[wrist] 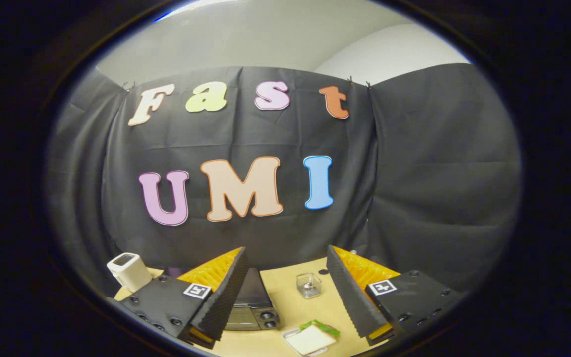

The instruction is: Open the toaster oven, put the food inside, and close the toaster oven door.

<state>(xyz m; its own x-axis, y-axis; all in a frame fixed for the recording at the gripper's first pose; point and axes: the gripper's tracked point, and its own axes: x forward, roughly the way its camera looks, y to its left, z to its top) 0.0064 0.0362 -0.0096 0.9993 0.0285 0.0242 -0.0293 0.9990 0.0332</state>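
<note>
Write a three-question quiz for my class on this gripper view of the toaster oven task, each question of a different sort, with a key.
1. True or false: the gripper is shut on the sandwich.
2. Which thing lies beyond the fingers, further than the sandwich? A) a clear glass container B) a kettle C) a red bowl
3. Fill in: the toaster oven sits partly behind one ____.

Key: 1 false, the fingers are spread and hold nothing; 2 A; 3 finger.

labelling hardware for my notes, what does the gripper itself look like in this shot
The gripper has two wedge-shaped fingers with ribbed, saw-toothed inner faces. Each is mounted on a dark block with round bolt holes, and each block bears a small square black-and-white marker tag. No cables visible.
</note>
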